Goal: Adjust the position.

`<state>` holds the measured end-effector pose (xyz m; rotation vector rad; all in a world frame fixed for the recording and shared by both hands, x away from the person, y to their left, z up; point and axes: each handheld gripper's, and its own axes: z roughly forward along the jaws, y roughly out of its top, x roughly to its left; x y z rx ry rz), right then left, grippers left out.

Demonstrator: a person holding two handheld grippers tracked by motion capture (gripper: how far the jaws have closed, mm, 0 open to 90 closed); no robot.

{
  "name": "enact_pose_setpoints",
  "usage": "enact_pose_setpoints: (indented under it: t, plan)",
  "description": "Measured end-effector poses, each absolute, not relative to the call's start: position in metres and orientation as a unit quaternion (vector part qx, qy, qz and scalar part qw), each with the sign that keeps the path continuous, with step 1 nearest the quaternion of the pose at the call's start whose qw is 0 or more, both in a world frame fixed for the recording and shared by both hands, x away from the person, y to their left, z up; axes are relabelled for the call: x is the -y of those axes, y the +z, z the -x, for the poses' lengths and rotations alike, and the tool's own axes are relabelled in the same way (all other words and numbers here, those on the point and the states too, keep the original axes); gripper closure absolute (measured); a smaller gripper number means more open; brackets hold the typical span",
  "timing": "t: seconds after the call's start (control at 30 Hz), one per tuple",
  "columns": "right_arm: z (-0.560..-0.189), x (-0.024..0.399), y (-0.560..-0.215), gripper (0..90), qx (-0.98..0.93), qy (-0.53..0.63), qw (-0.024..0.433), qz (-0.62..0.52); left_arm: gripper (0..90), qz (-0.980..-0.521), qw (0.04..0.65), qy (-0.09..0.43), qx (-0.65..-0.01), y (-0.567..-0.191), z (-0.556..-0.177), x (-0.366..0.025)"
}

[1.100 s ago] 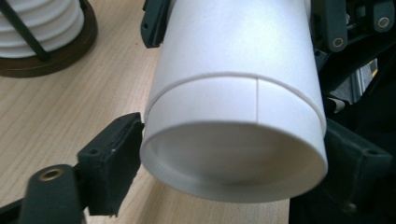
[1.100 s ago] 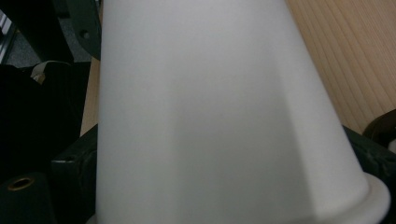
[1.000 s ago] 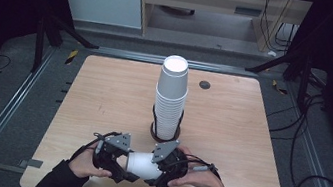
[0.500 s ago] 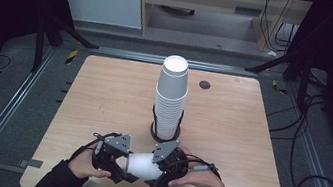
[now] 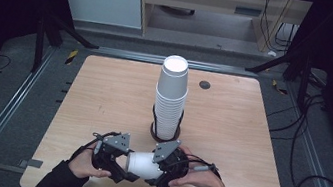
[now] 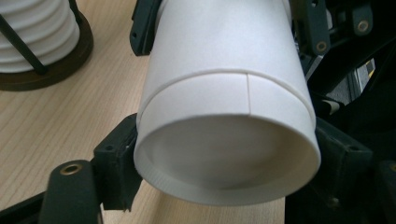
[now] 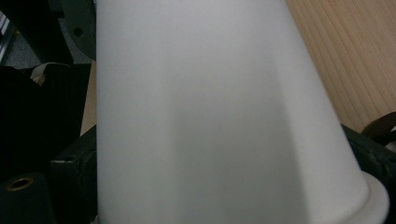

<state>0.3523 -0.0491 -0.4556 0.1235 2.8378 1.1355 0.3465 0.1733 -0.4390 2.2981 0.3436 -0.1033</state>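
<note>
Both tools, left (image 5: 118, 166) and right (image 5: 162, 171), clamped my nested white cups (image 5: 142, 164) at six o'clock, not yet separated.

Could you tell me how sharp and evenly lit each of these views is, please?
High view: table well lit, surroundings dark, cup stack sharp. Left gripper view: the held cup crisp at its seam, soft shadow inside its recessed base. Right gripper view: the cup wall so close it blurs to featureless white, with the wood grain behind clearer.
</note>
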Motion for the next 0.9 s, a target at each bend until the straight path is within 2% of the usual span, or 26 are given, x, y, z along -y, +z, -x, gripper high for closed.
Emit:
enact_pose_setpoints:
  t: [0.17, 0.73, 0.9]
  plan:
    - [-0.3496, 0.0445, -0.4552, 7.7, -0.929, 0.366, 0.041, -0.033, 18.9, -0.907, 0.396, -0.036, -0.138, -0.4371, -0.3442, -0.1703]
    - [-0.3502, 0.0436, -0.4549, 6.0, -0.925, 0.375, 0.041, -0.037, 21.6, -0.906, 0.399, -0.032, -0.138, -0.4357, -0.3445, -0.1734]
    - [-0.351, 0.0453, -0.454, 2.4, -0.924, 0.378, 0.044, -0.043, 21.6, -0.907, 0.394, -0.026, -0.142, -0.4366, -0.3456, -0.1749]
